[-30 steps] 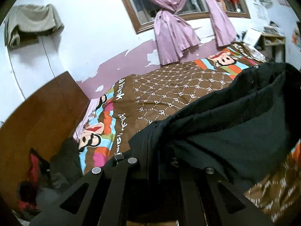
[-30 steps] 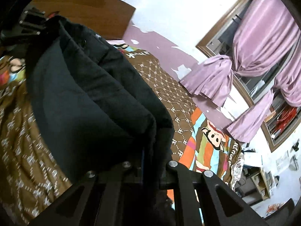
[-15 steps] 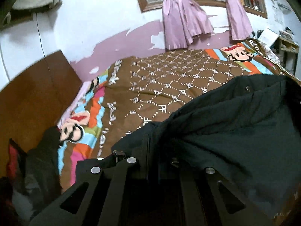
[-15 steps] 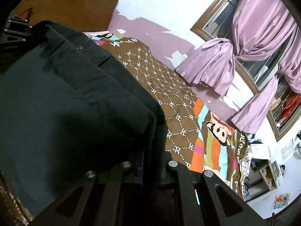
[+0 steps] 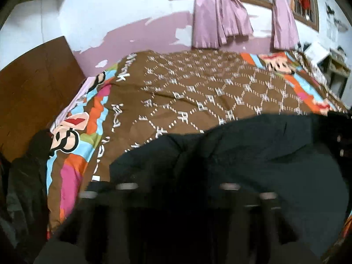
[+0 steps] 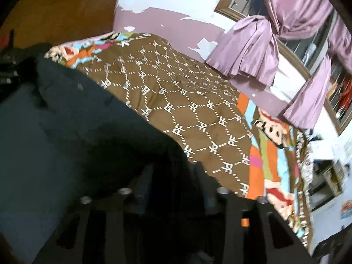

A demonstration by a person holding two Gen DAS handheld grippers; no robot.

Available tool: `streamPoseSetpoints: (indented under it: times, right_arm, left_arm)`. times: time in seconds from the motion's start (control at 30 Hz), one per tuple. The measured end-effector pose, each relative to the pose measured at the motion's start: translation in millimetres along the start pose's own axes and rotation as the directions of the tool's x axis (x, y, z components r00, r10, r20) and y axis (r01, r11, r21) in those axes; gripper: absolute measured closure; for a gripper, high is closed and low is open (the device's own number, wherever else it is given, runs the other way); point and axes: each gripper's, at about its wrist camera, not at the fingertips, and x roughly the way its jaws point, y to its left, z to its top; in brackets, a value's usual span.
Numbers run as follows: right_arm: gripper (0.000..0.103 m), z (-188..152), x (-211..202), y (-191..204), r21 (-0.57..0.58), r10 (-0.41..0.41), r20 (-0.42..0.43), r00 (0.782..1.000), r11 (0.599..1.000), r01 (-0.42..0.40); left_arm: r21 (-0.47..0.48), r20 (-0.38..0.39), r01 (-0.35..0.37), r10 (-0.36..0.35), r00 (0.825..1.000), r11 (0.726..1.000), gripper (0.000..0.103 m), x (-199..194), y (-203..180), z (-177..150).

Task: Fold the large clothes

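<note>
Apparently one fold is laid: the dark garment (image 5: 253,154) lies doubled on the bed (image 5: 198,92) just ahead of both sets of jaws, which are opening off its near edge, with further folds seemingly left.

I see a bed covered by a brown quilt (image 5: 198,92) with a white dotted hexagon pattern and bright cartoon-striped borders. A large dark, near-black garment (image 5: 253,154) lies across its near part. A dark heap (image 5: 28,171) sits by the wooden headboard (image 5: 33,88).
</note>
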Motion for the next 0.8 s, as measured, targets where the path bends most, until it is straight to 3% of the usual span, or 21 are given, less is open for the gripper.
streamPoseSetpoints:
  times: [0.03,0.07,0.13,0.2,0.27,0.47,0.63,0.73,0.8]
  right_arm:
    - [0.041,2.7,-2.5,-2.1,0.011,0.005,0.009,1.000,1.000,-0.005]
    - [0.031,5.1,-7.2,-3.6,0.023,0.008,0.022,1.000,1.000,-0.009]
    - [0.027,8.9,-21.7,-6.3,0.053,0.024,0.054,0.998,0.998,-0.027]
    - [0.015,12.7,-37.6,-10.0,0.077,0.054,0.077,0.996,0.995,-0.060]
    - [0.009,13.4,-52.6,-13.0,0.088,0.085,0.092,0.992,0.992,-0.094]
    - [0.007,-13.0,-84.7,-7.6,0.124,0.212,0.044,0.976,0.969,-0.216]
    - [0.007,-63.3,-86.5,11.5,0.210,0.325,-0.030,0.945,0.927,-0.312]
    - [0.007,-88.6,-78.4,26.3,0.231,0.365,-0.067,0.928,0.911,-0.342]
    - [0.007,-99.2,-66.6,35.7,0.247,0.378,-0.090,0.921,0.905,-0.347]
  left_arm:
    - [-0.022,0.024,-0.008,0.009,1.000,1.000,0.020,-7.2,3.7,1.5]
    - [-0.046,0.051,-0.006,0.008,0.999,0.999,0.019,-15.5,7.6,3.0]
    - [-0.078,0.063,0.033,-0.028,0.998,0.996,0.019,-27.9,14.9,6.8]
    - [-0.087,0.067,0.057,-0.051,0.996,0.995,0.019,-38.9,19.3,6.8]
    - [-0.077,0.073,0.094,-0.088,0.993,0.993,0.019,-50.1,21.4,2.9]
    - [-0.047,0.049,0.195,-0.192,0.980,0.980,0.019,-73.1,13.9,-26.9]
    - [0.018,-0.012,0.289,-0.289,0.957,0.957,0.019,-83.3,-8.9,-64.5]
    - [0.078,-0.068,0.314,-0.309,0.949,0.946,0.019,-77.6,-24.8,-82.0]
    - [0.145,-0.081,0.283,-0.274,0.958,0.948,0.019,-70.5,-36.1,-89.7]
